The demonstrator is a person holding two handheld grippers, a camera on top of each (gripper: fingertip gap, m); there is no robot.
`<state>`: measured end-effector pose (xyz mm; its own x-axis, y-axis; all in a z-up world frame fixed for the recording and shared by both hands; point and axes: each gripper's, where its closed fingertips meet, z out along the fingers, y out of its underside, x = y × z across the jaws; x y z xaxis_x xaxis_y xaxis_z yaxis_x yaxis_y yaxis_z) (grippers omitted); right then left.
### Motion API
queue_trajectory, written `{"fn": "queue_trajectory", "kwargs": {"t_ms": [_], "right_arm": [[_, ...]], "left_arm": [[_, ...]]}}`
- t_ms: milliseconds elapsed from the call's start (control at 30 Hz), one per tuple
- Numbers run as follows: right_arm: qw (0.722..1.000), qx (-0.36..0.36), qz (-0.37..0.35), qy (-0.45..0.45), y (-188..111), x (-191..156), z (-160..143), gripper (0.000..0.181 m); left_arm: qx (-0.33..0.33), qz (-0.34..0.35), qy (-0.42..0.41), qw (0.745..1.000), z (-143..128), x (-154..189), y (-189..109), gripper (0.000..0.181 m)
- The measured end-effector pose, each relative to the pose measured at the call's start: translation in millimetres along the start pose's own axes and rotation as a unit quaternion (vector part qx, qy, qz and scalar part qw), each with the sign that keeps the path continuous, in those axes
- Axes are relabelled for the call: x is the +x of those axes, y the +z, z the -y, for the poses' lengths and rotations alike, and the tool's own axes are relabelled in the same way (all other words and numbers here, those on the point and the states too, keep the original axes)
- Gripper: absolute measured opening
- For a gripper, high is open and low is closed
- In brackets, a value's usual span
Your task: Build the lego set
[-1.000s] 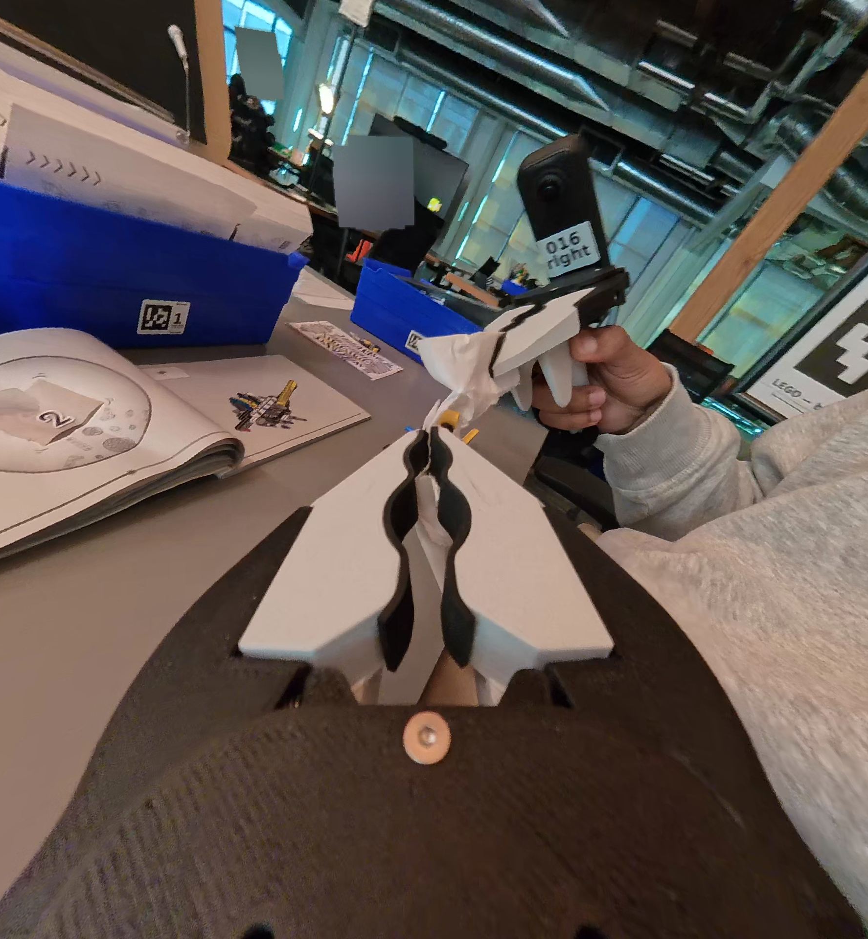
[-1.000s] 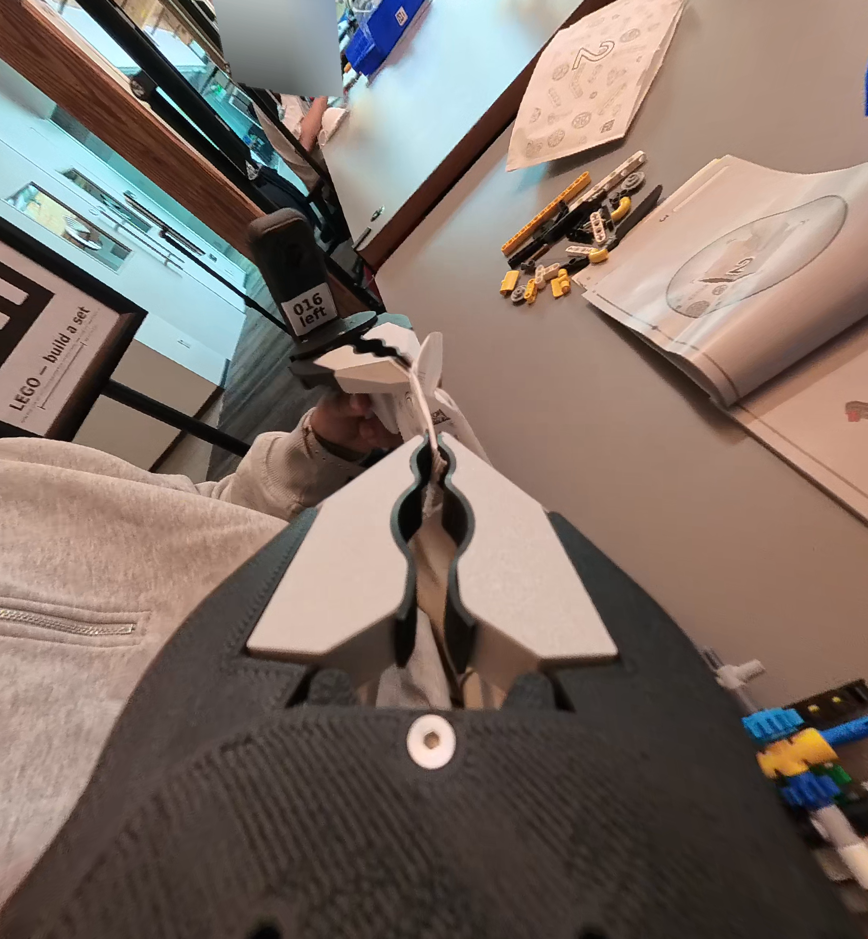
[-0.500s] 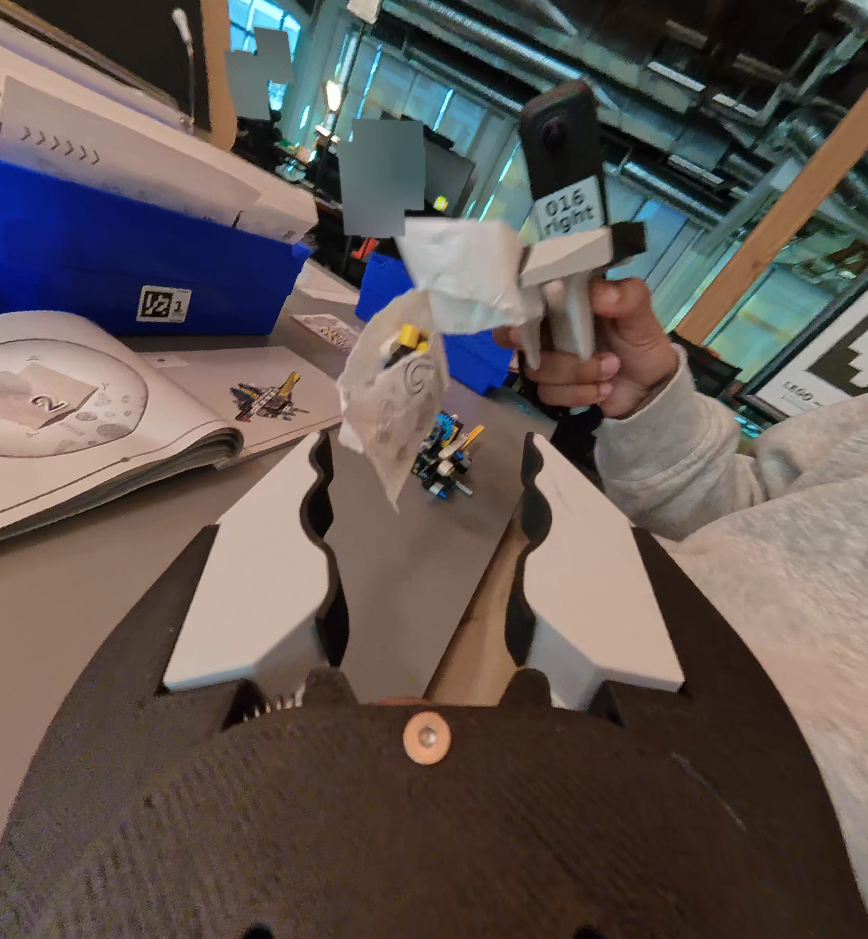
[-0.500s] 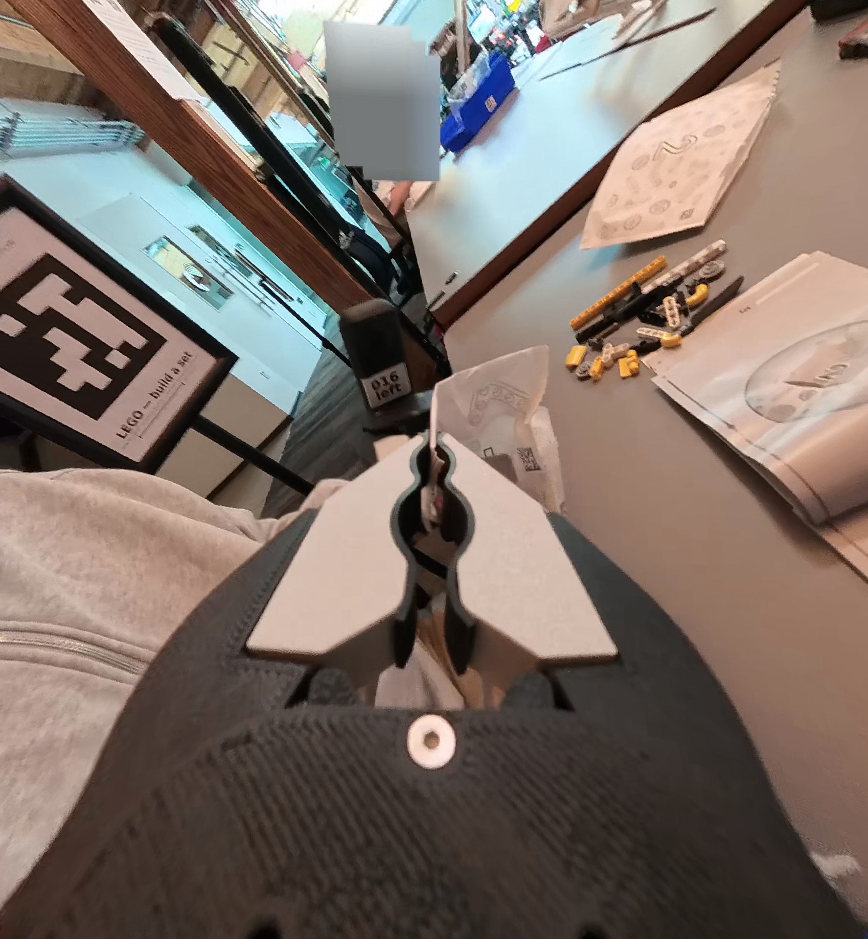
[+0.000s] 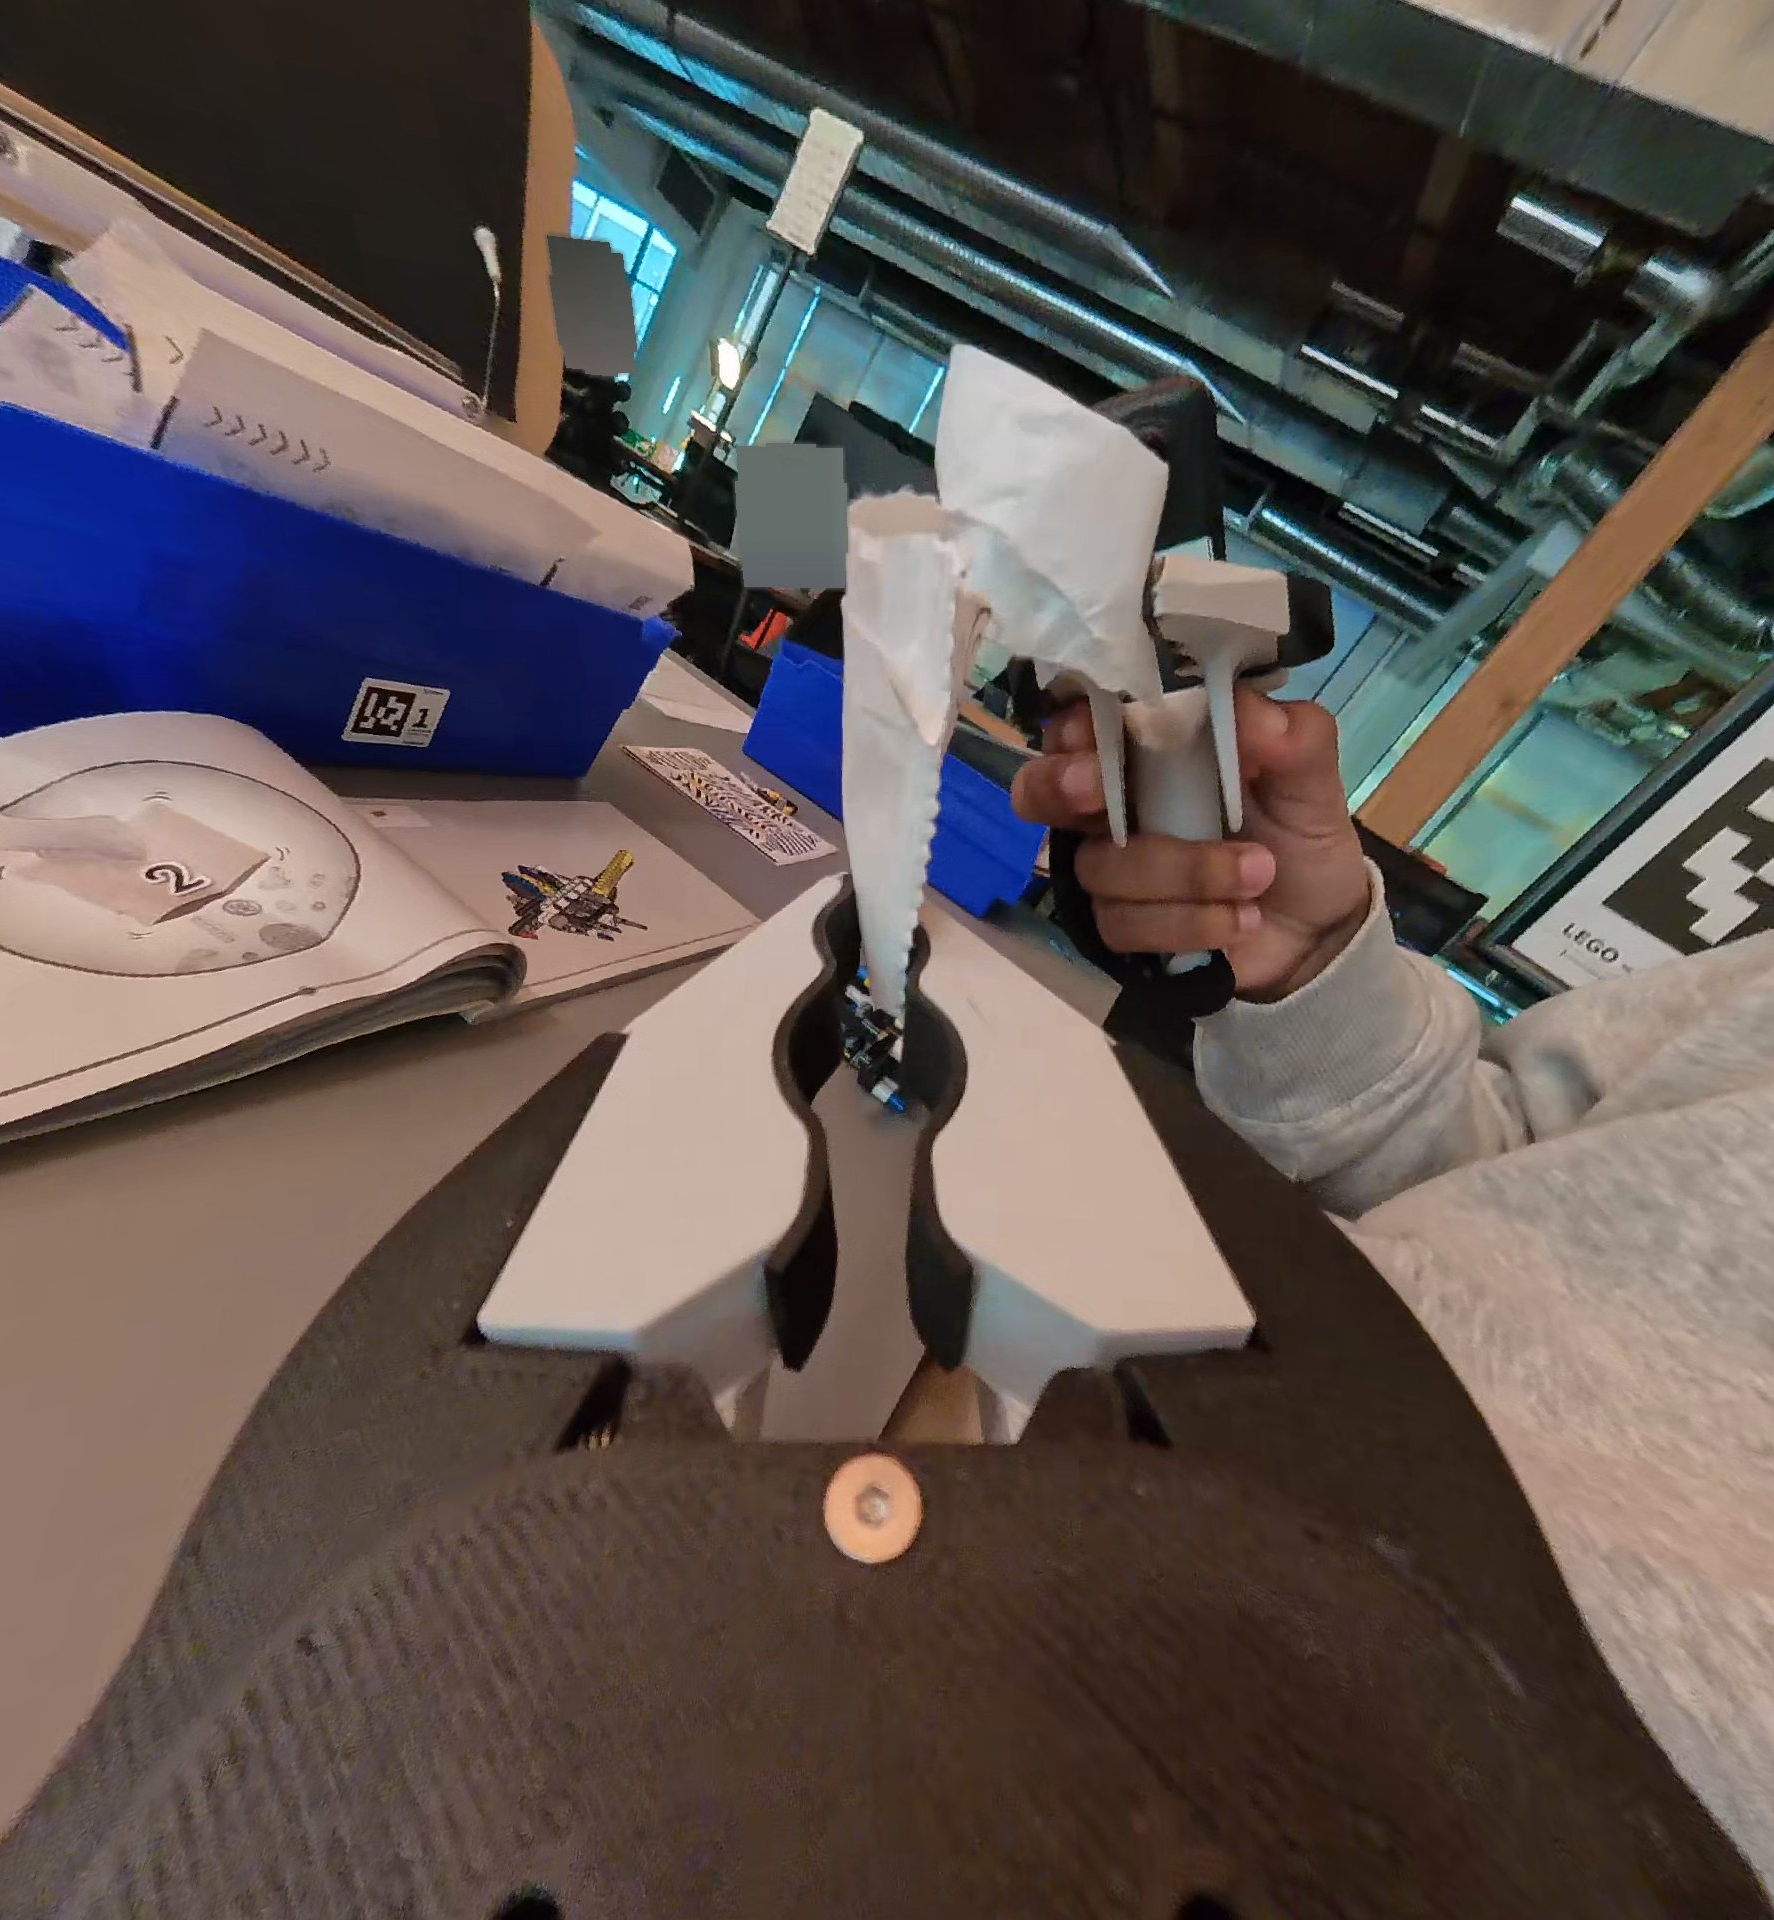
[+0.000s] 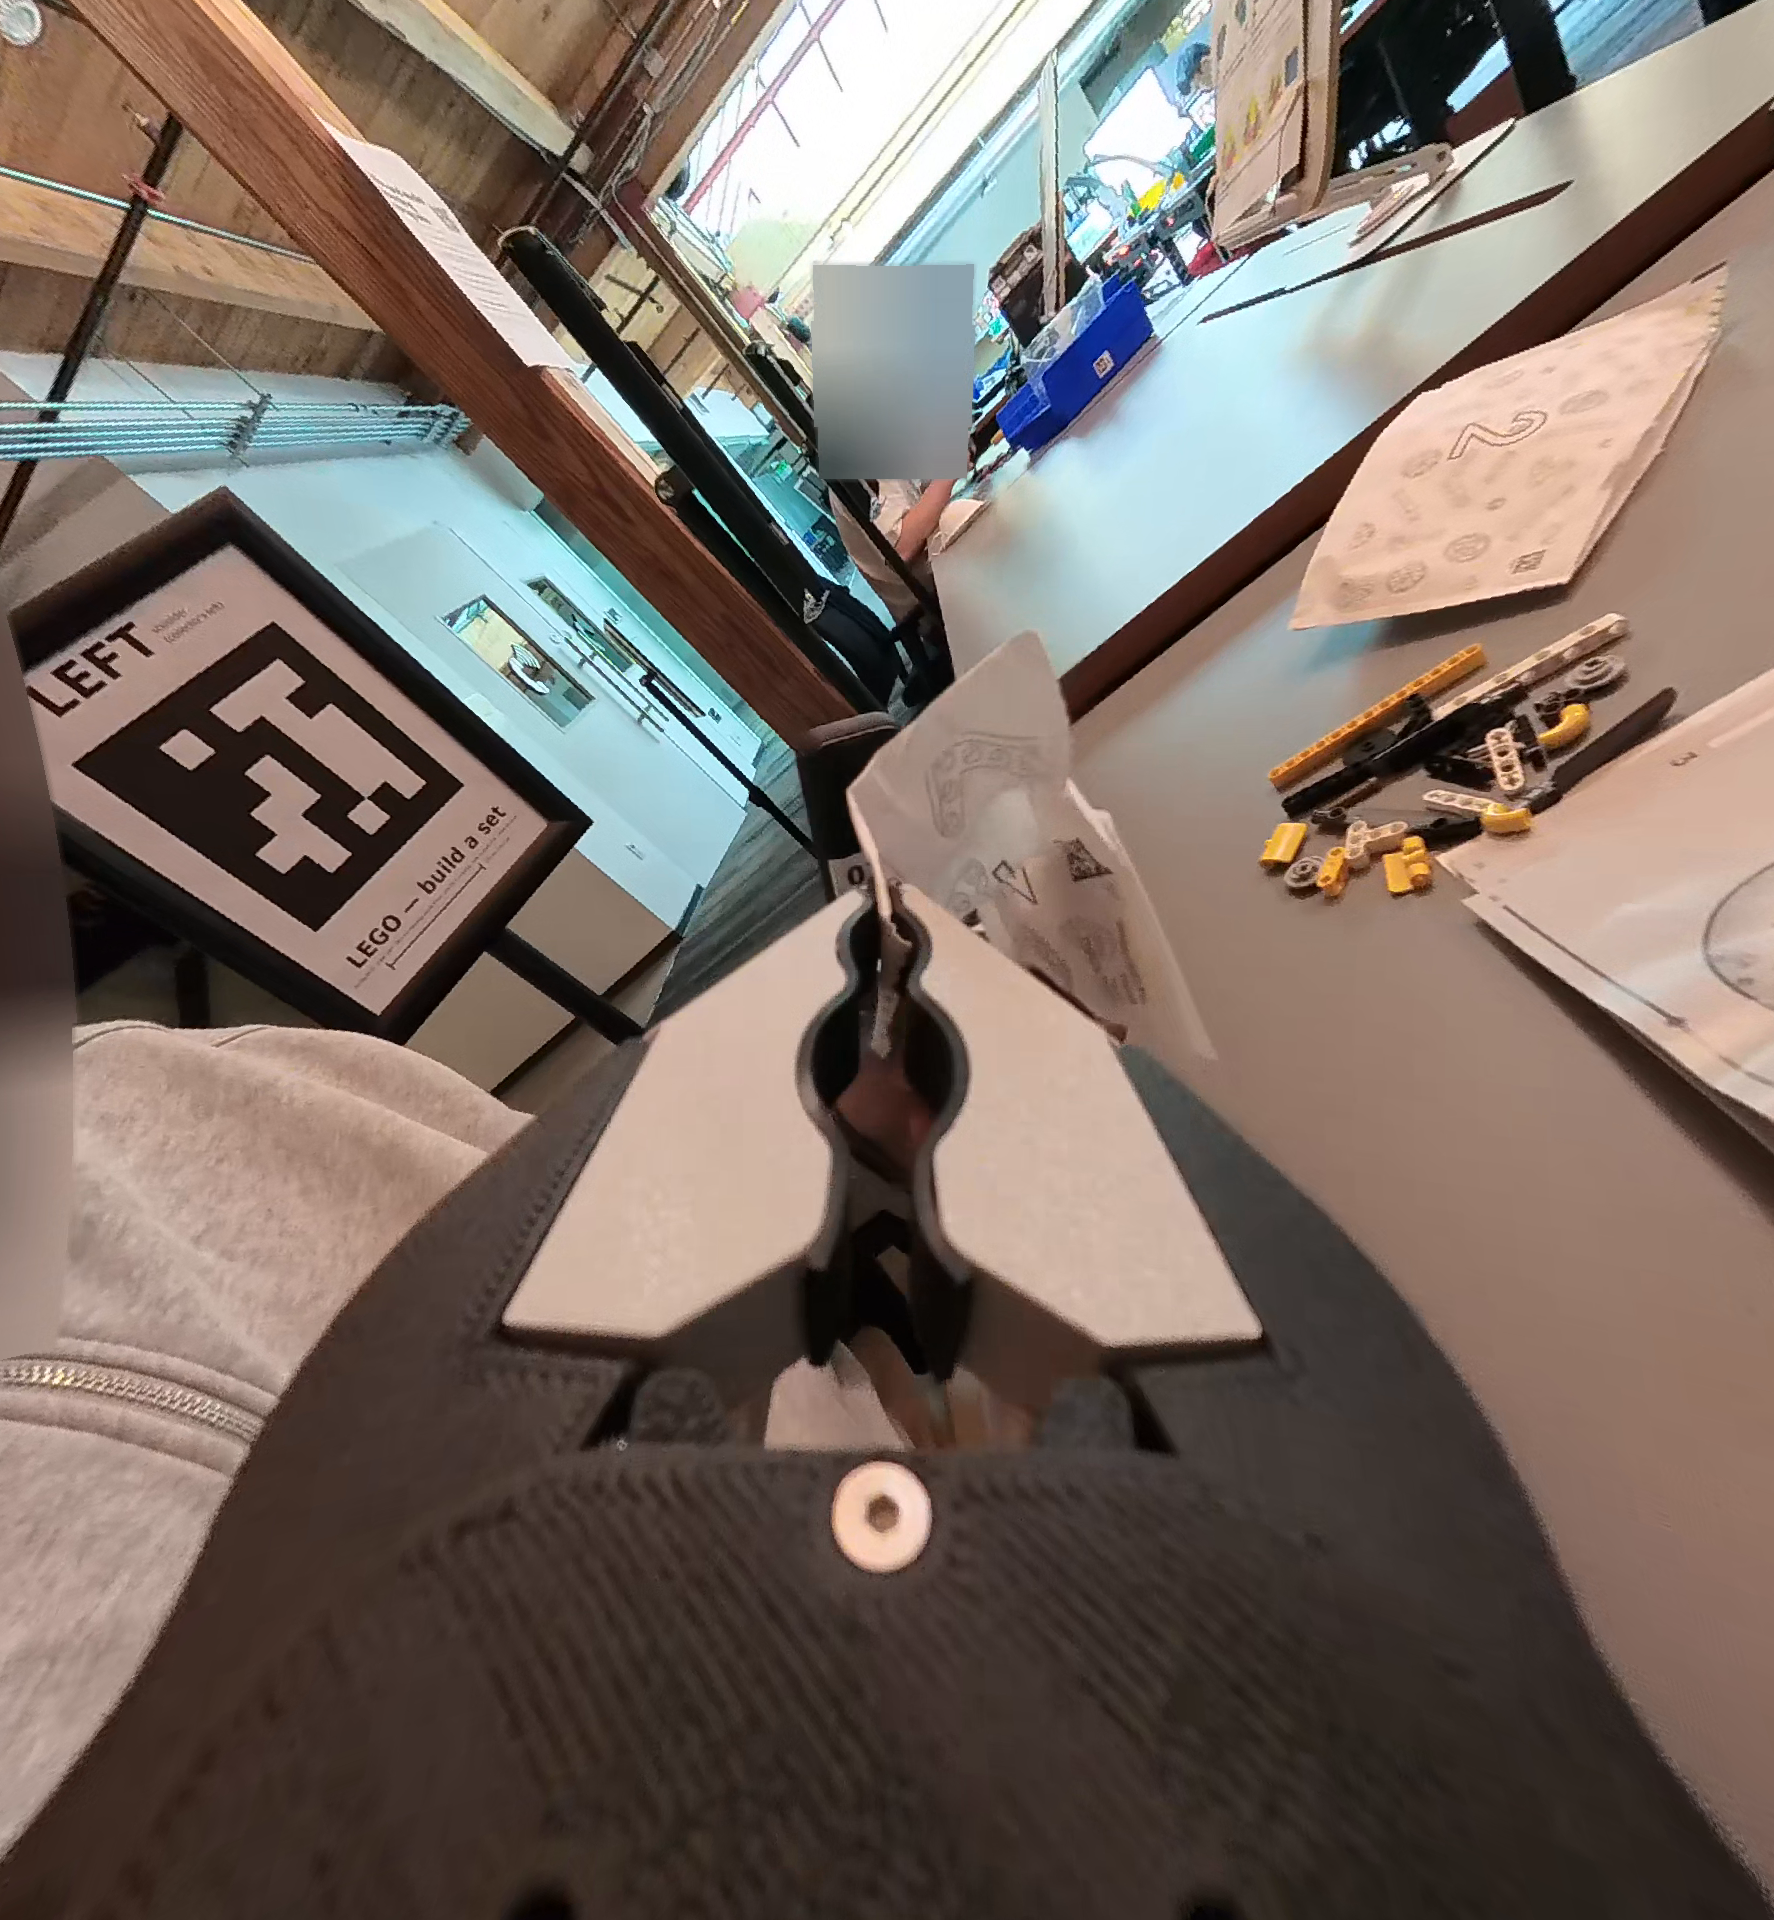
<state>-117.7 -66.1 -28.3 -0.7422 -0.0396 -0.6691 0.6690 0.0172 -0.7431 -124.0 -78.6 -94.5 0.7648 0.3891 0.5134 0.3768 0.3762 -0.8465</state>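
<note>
Grey tabletop [image 6: 1382,1143] carries everything I work over, and at about ten o'clock in my left wrist view the open instruction booklet [image 5: 187,914] lies flat on it, with blue bins [image 5: 239,613] behind it.

What has just changed: half a second ago my left gripper [image 5: 878,935] stood wide open with the paper parts bag [image 5: 976,582] dangling free from the right one. Now its fingers have closed narrow onto the bag's lower serrated edge, so the bag is stretched between both tools again. My right gripper [image 6: 888,935] has its fingers pinched tight on the torn upper edge of the same bag [image 6: 1008,831], as it did a second ago. I read this as a re-grip to pull the tear wider; the bag is not yet emptied, so the build itself waits on it.

Creased and ripped, the bag is held in the air above the table, at twelve o'clock in both wrist views, printed with faint part outlines. I cannot see its contents.

Smaller still: a loose scatter of yellow, black and grey lego pieces [image 6: 1434,790] sits at two o'clock in the right view, beside the booklet, and a small part-built assembly [image 5: 875,1039] peeks between my left fingers on the table.
</note>
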Motion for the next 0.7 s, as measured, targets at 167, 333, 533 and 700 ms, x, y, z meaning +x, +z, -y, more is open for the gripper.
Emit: {"fn": "queue_trajectory", "kwargs": {"t_ms": [167, 333, 533, 700], "right_arm": [[0.999, 0.023, -0.033, -0.005, -4, 12, 8, 0.0], [0.995, 0.013, -0.094, -0.005, 10, 41, -6, 0.0], [0.995, -0.018, -0.099, 0.024, 52, 61, -35, 0.0], [0.993, -0.036, -0.106, 0.034, 76, 72, -43, 0.0]], "left_arm": [[0.014, -0.01, -0.009, 1.0, 12, -6, -14, 0.0], [-0.043, 0.008, -0.003, 0.999, 16, -21, -43, 0.0], [-0.117, 0.073, -0.012, 0.99, 1, -50, -74, 0.0], [-0.072, 0.09, -0.046, 0.992, 9, -68, -85, 0.004]]}}
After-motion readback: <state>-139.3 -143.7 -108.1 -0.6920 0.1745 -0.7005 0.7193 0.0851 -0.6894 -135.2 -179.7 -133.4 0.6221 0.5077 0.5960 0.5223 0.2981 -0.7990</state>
